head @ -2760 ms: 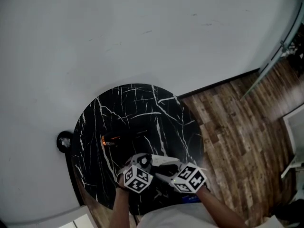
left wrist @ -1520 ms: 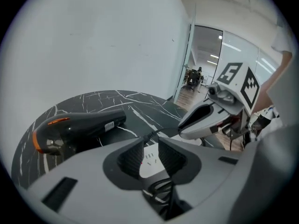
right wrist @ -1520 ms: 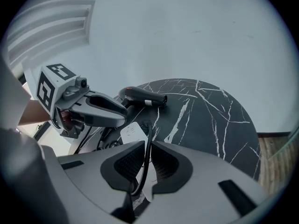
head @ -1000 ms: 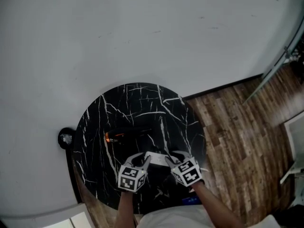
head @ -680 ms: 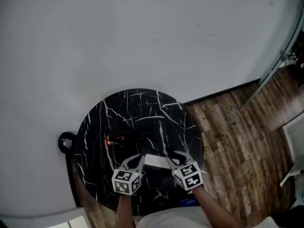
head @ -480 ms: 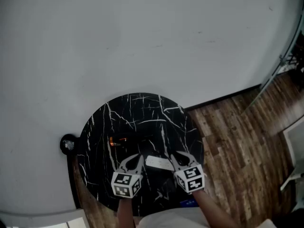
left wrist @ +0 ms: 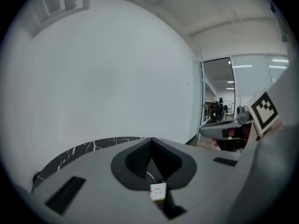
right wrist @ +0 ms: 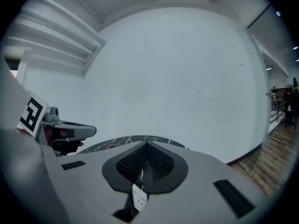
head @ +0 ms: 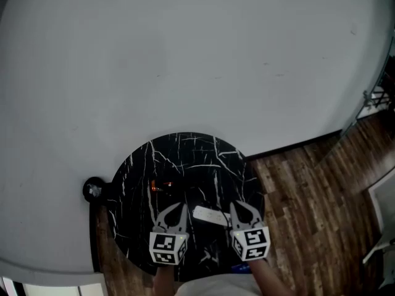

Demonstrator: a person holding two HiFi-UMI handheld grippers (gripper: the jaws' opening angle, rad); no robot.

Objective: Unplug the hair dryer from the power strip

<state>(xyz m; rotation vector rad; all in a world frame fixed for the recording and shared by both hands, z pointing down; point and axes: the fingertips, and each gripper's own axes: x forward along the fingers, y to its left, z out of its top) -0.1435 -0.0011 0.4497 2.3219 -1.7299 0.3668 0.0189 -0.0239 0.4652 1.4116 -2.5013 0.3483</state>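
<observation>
Left gripper [head: 176,207]: jaws together, nothing between them. A second ago it stood with jaws apart at the left end of the power strip [head: 210,214]. It has since lifted off and drawn back toward the person, and its own view now looks out over the bench [head: 203,153] at the wall.

Hair dryer: not resolved. An orange glow [head: 154,186] sits behind and left of the strip, with a dark shape beside it. That shape is probably the dryer, but it is black on black marble and has no outline I can trust.

Power strip: lying flat on the bench between the two grippers, touched by neither.

Right gripper [head: 237,206]: jaws have just closed, now together, nothing between them. It too has risen and backed away from the strip's right end.

Reading: both grippers leaving the strip empty at once looks like a retreat after the pull. My judgement is that the plug is likely out. This is unconfirmed, since neither plug nor cord is visible in any view.
</observation>
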